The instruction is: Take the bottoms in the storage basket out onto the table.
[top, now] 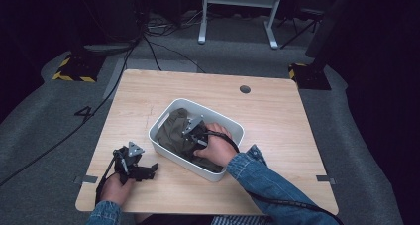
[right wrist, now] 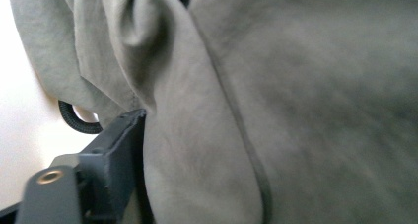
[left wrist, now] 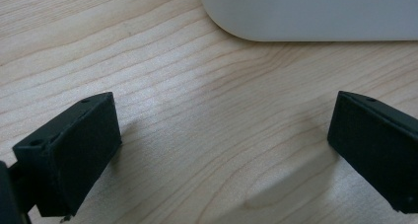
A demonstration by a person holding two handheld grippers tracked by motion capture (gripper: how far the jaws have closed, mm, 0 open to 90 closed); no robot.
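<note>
A white bin sits mid-table with an olive-green cloth bunched inside it. My right gripper reaches down into the bin and is shut on a thick fold of the cloth. Its left finger presses against that fold, while the cloth hides the other finger. A black cord loop peeks out beside the bin's white inside. My left gripper lies low on the table's front left, open, with bare wood between its jaws. The bin's rounded corner lies just ahead of it.
The wooden table has a round cable hole near its far edge. Tape marks sit at the front left edge and the right edge. Beyond the table, cables and a white stand's legs lie on grey carpet.
</note>
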